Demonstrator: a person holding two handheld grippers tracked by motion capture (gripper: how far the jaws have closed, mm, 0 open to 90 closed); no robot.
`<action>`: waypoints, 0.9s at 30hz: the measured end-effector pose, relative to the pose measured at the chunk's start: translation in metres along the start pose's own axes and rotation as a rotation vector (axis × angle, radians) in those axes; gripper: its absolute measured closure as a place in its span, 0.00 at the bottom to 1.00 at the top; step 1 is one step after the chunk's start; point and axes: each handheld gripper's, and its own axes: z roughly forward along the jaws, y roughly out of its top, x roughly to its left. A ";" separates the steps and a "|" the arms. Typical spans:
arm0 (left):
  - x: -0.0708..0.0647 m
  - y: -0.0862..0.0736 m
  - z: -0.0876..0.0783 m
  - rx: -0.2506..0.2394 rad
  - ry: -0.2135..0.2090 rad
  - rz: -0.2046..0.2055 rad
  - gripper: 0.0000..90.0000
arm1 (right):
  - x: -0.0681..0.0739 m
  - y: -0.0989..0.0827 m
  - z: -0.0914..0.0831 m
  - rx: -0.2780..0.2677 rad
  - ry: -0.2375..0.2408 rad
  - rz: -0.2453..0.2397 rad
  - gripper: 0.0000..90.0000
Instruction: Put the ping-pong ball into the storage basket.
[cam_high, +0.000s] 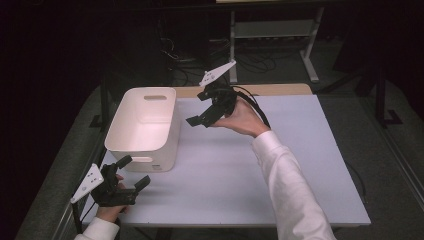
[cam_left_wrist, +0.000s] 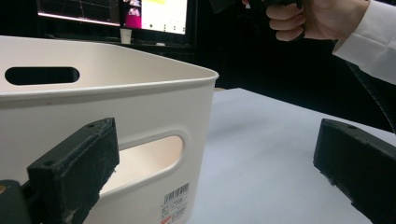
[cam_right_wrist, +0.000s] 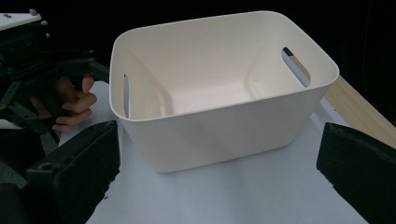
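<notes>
An empty white plastic bin (cam_high: 145, 125) with slot handles stands on the left part of the white table (cam_high: 260, 165). My left gripper (cam_high: 133, 171) rests low at the table's near left corner, open, its jaws aimed at the bin's near handle (cam_left_wrist: 149, 158). My right gripper (cam_high: 198, 108) is held in the air just right of the bin's far corner, open and empty, tilted down toward the bin (cam_right_wrist: 219, 135). Nothing lies inside the bin. In the right gripper view the person's other hand (cam_right_wrist: 70, 105) shows beyond the bin's left side.
A wooden strip (cam_high: 280, 90) runs along the table's far edge. Beyond it stand a metal shelf frame (cam_high: 272, 30) and cables on the floor. Lit monitors (cam_left_wrist: 154, 14) glow behind the bin. A barcode label (cam_left_wrist: 175, 205) sits on the bin's near wall.
</notes>
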 end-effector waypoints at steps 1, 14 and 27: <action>0.000 0.000 0.000 0.000 0.000 -0.001 0.00 | 0.001 -0.001 -0.001 -0.001 -0.002 0.001 0.00; -0.001 0.000 0.000 0.000 0.002 -0.002 0.00 | 0.006 -0.019 -0.008 -0.021 0.002 0.014 0.00; 0.000 0.000 0.000 0.000 0.005 0.000 0.00 | 0.002 -0.044 -0.023 -0.038 -0.026 0.051 0.00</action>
